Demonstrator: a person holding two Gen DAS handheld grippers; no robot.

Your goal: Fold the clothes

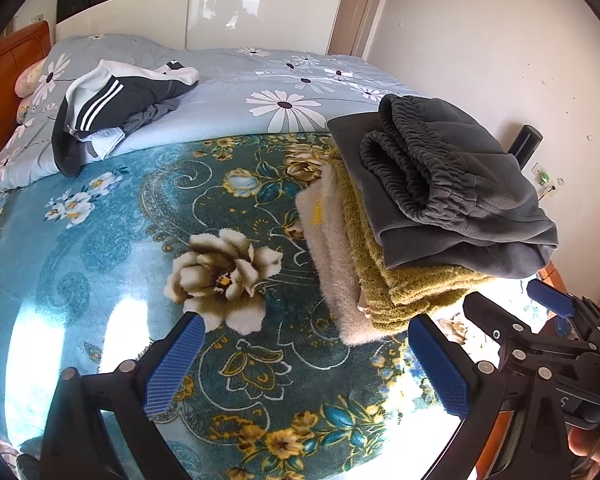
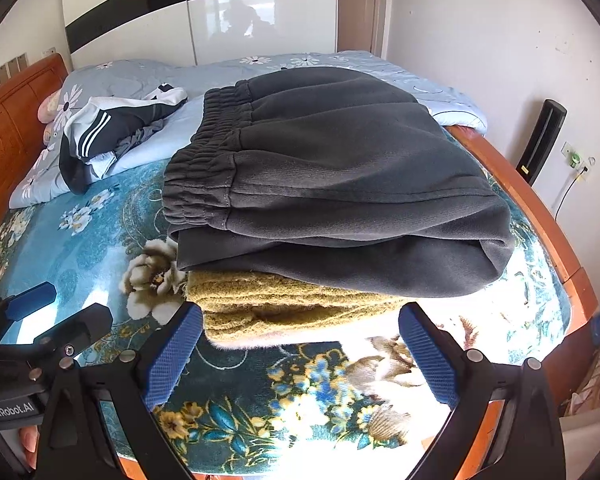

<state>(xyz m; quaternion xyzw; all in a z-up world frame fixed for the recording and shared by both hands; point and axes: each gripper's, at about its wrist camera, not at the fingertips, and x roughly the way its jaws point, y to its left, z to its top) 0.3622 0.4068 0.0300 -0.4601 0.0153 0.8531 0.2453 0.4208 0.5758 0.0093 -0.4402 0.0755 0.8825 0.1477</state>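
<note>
A stack of folded clothes lies on the teal flowered blanket: dark grey sweatpants on top, an olive knit under them, a pale pink fleece at the bottom. The right wrist view shows the sweatpants and olive knit close in front. My left gripper is open and empty, left of the stack. My right gripper is open and empty, just before the stack; it also shows in the left wrist view. An unfolded black-and-white striped jacket lies heaped further back.
A light blue daisy quilt covers the far part of the bed. An orange wooden headboard is at left, a wooden bed edge at right. A white wardrobe stands behind. A black upright device stands by the wall.
</note>
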